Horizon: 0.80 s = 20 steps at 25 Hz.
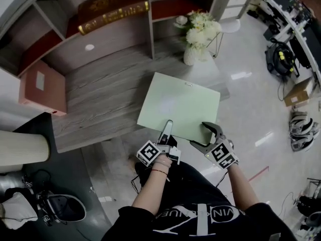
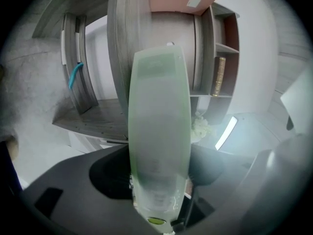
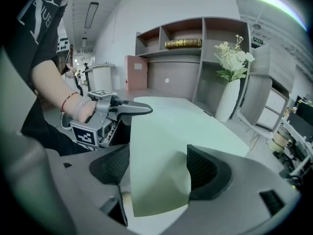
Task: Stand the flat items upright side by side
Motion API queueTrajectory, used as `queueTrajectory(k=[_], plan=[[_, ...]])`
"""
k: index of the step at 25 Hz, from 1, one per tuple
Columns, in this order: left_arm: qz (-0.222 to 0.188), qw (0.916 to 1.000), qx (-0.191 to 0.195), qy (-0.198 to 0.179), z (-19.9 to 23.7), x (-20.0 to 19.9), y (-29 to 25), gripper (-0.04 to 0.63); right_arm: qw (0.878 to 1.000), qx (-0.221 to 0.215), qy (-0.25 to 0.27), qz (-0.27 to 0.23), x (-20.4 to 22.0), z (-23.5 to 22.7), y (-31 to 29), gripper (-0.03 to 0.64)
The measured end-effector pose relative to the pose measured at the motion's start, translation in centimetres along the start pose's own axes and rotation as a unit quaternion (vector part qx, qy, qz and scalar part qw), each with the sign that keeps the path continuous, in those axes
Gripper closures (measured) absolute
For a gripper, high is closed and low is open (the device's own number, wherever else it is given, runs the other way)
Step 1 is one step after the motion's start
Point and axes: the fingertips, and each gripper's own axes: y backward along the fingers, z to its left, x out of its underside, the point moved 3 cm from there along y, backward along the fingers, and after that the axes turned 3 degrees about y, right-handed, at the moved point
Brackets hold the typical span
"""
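Nearest me, my left gripper (image 1: 169,124) is rolled onto its side. Its jaws are wide, one above and one below the near edge of the pale green, thin, nearly square board (image 1: 178,107). The board lies flat, not upright, over the near edge of the grey wood-grain tabletop (image 1: 100,94) and overhangs it toward me. Its small white label (image 1: 188,85) sits on the side farthest from that edge. My right gripper (image 1: 206,134) tilts down, jaws spread wide around the board's overhanging corner without pinching it.
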Motion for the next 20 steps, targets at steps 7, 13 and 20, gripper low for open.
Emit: queueTrajectory(k=[7, 13, 20], plan=[[0.002, 0.9999, -0.004, -0.011, -1.5, -0.1, 0.5, 0.302, 1.0, -0.006, -0.005, -0.014, -0.3, 0.2, 0.1, 0.236], [-0.008, 0.9963, -0.022, -0.083, -3.9, -2.1, 2.2, 0.31, 0.999, -0.027, -0.009, -0.037, -2.0, 1.2, -0.6, 0.238], [-0.05, 0.9908, -0.037, -0.12, -6.4, -5.9, 5.3, 0.319, 0.995, -0.066, 0.005, -0.068, -5.8, 3.0, -2.5, 0.242]])
